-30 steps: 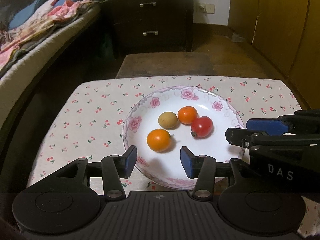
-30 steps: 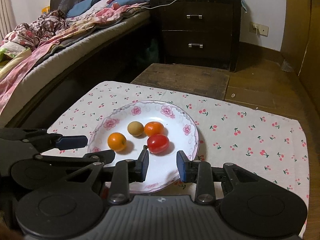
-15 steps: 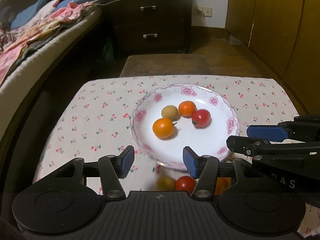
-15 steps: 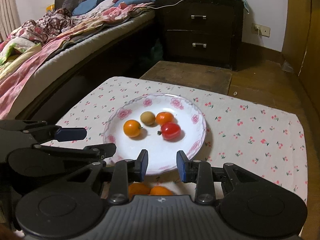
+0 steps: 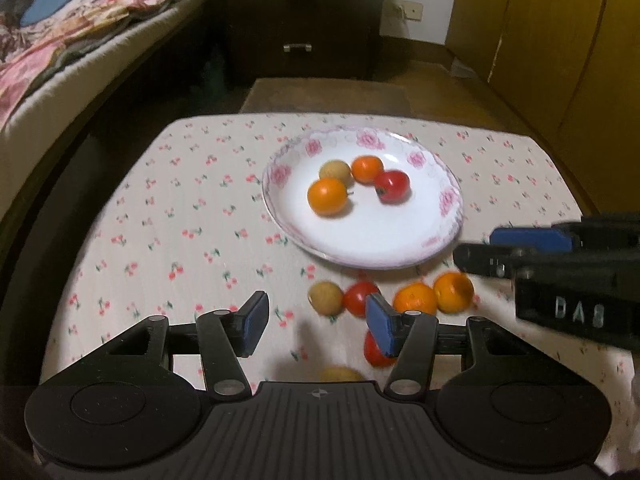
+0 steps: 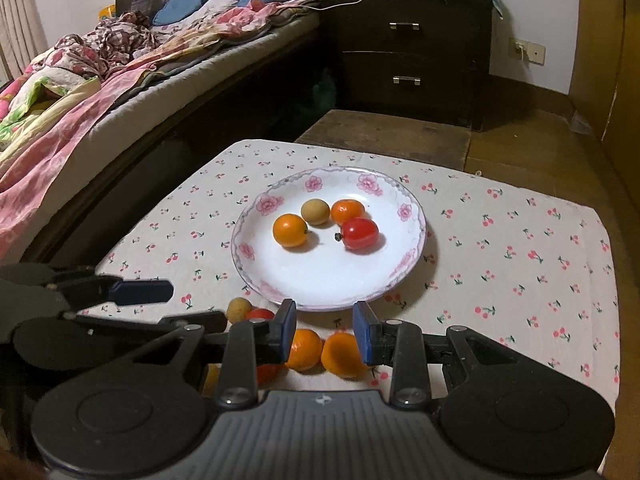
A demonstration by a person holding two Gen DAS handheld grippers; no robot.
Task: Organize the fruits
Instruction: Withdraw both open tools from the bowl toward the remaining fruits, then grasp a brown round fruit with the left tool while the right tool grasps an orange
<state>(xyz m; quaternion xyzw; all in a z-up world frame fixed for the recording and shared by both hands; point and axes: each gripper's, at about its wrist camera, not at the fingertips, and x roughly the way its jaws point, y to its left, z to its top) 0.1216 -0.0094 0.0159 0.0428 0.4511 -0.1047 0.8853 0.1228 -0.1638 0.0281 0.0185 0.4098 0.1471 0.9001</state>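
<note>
A white floral plate (image 5: 400, 248) (image 6: 320, 280) on the cherry-print cloth holds two oranges (image 5: 327, 197) (image 6: 290, 230), a tan fruit (image 5: 335, 169) (image 6: 315, 211) and a red tomato (image 5: 393, 186) (image 6: 360, 233). Several loose fruits lie on the cloth in front of the plate: a tan fruit (image 5: 326, 298), tomatoes (image 5: 358, 298) and oranges (image 5: 416, 300) (image 6: 340, 354). My left gripper (image 5: 316, 326) is open and empty above the cloth. My right gripper (image 6: 325, 330) is open and empty above the loose oranges; it also shows in the left wrist view (image 5: 520, 246).
The small table (image 6: 520, 264) has edges close on all sides. A bed with bedding (image 6: 120, 72) runs along the left. A dark nightstand (image 6: 408, 56) stands behind, with a low wooden platform (image 6: 384, 136) before it. Wooden cabinets (image 5: 560, 40) are on the right.
Both grippers have pulled back and up from the plate. The loose fruits in front of the plate have come into view. Both grippers stay open.
</note>
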